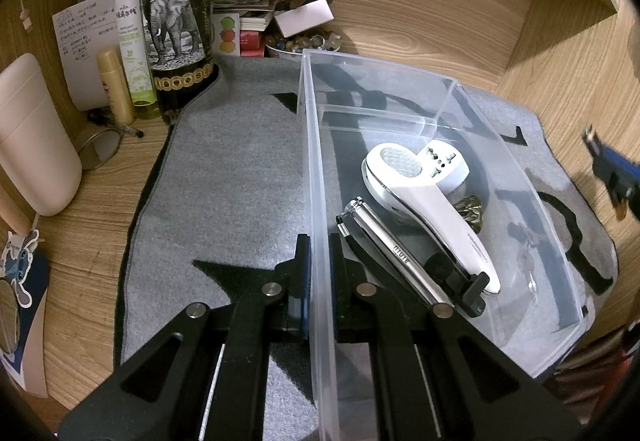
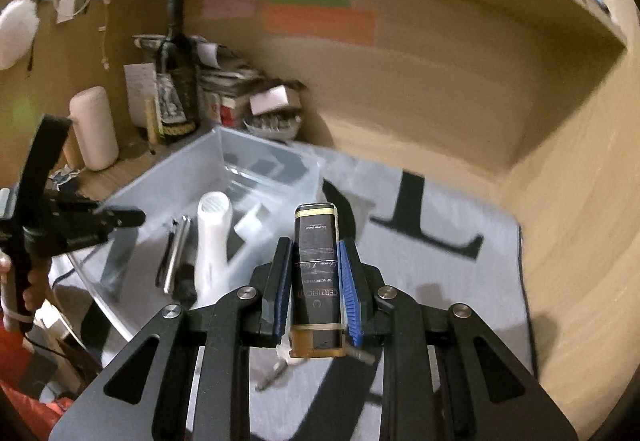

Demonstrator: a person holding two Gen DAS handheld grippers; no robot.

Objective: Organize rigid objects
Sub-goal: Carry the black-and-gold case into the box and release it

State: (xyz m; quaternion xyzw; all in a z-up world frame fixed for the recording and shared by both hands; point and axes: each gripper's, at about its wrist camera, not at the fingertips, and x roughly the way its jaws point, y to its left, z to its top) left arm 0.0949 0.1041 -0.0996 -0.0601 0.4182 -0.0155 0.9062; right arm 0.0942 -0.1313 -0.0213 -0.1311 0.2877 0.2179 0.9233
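Step in hand, by the look of it: carrying 1 more item to the clear plastic bin (image 1: pixel 400 89).

Left gripper (image 1: pixel 318 253) clamped on the bin's near-left wall, 1 finger outside and 1 inside, pinning the bin on the grey mat (image 1: pixel 224 177). Right gripper (image 2: pixel 314 261) clenched on a dark, flat bottle (image 2: pixel 316 273) with gold trim and amber liquid showing at its near end. Held lengthwise between the blue pads (image 2: pixel 348 289), clear of the mat, to the right of the bin and not yet above its opening. Motion blur across the right wrist view.

Already inside the bin: a white handheld device (image 1: pixel 424 197) with a mesh head, a white plug adapter (image 1: pixel 444 165) touching it on the far side, a chrome bar-shaped tool (image 1: pixel 384 241) beside it on the left, and a small crumpled brownish thing (image 1: pixel 472 209) partly hidden under the handle. What look like keys (image 1: pixel 528 265) show through the bin's right wall, inside or just beyond cannot be told.

Next move, as a judgement: swing the bottle left over the rim, lower it into the free floor at the far end or along the right wall, then release. Calls for clearing the wall's top edge and avoiding the white device. Risk: a knock tipping the light bin, hence the left clamp.
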